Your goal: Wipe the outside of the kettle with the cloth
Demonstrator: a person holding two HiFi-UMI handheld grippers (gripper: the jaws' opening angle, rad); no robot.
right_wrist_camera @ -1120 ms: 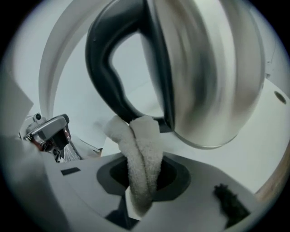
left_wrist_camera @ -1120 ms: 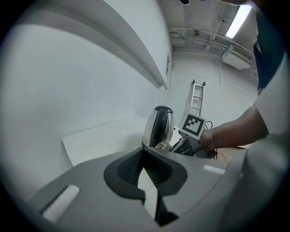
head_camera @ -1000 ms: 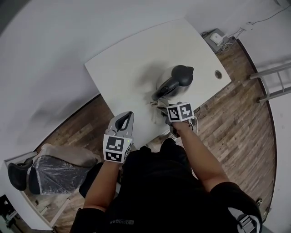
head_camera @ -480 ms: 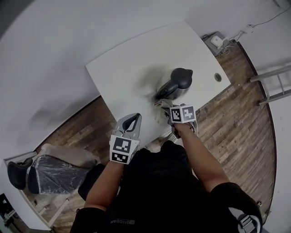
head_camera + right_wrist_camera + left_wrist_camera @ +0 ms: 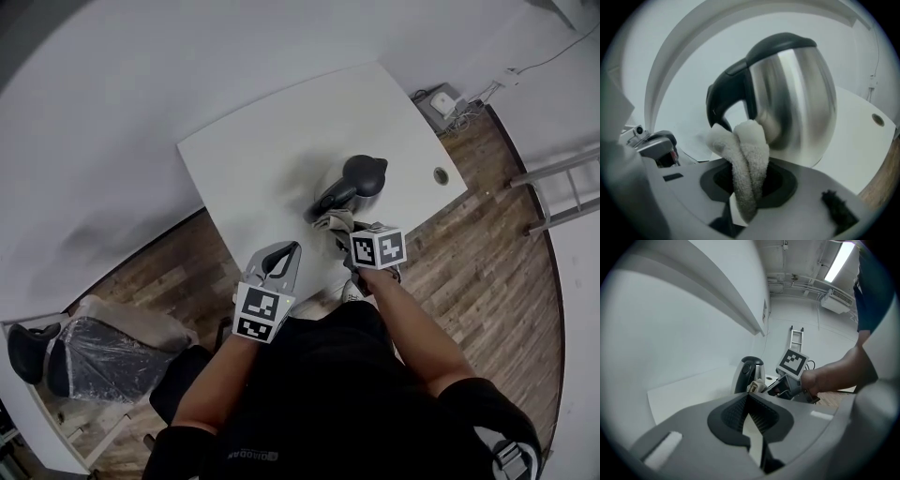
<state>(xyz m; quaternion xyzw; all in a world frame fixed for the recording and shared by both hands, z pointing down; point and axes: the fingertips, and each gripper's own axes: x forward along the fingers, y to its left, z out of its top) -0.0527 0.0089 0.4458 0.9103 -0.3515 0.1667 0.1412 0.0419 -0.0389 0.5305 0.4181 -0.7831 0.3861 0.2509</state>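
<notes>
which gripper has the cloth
The right gripper: it is shut on the cloth, close by the kettle. The left gripper is shut on nothing, farther back.

No word, number or brand can be read at this desk. Pale lettering low on the person's black shirt (image 5: 319, 375) is too small to make out. The cubes on the left gripper (image 5: 289, 247) and right gripper (image 5: 342, 234) bear only black-and-white square marker patterns.

left tongs (image 5: 281, 256) | moved closer to kettle (image 5: 361, 176) and right tongs (image 5: 345, 236)
</notes>
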